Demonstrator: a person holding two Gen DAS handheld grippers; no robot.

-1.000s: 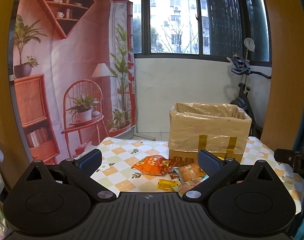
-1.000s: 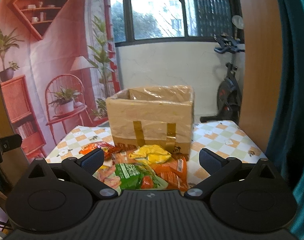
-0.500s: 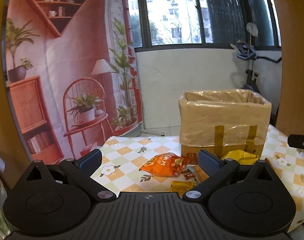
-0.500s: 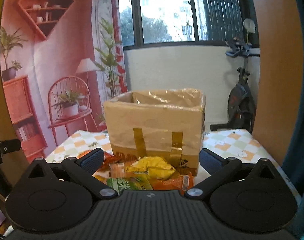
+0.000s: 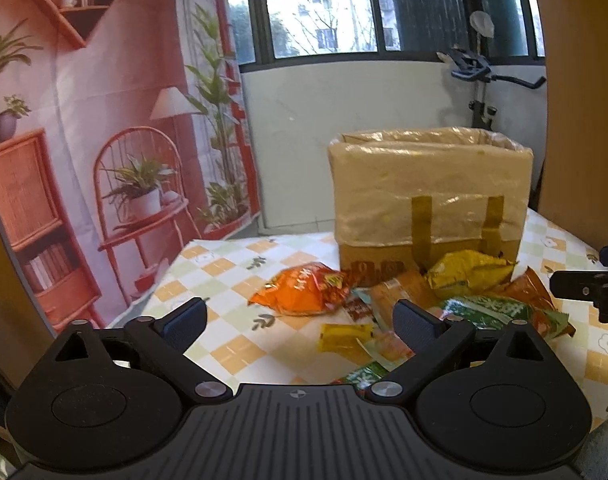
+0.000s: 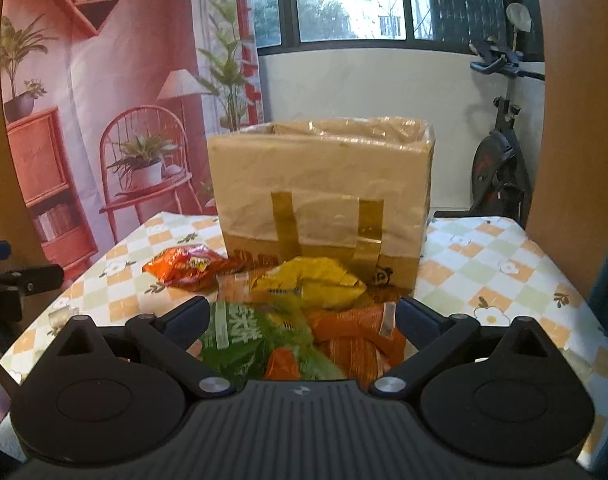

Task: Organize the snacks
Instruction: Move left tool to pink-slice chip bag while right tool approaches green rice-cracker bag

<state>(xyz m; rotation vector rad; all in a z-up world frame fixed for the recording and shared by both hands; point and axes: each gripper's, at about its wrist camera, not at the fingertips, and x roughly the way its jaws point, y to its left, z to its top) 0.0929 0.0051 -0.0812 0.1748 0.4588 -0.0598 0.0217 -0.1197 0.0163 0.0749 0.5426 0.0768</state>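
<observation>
From my left wrist, my left claw [image 5: 300, 316] gapes wide and holds nothing above the checked-cloth surface [image 5: 224, 276]. A crinkled orange foil snack bag [image 5: 304, 289] and a small flat yellow packet [image 5: 345, 336] lie loose before the tall plastic-lined cardboard box [image 5: 428, 192].

From my right wrist, my right claw [image 6: 302, 314] is equally spread and bare, poised over a green leafy-print bag [image 6: 244, 340], a striped orange wrapper [image 6: 360, 340] and a puffy yellow bag [image 6: 312, 280]. I judge sorting has barely begun: every visible snack is outside the box.
</observation>
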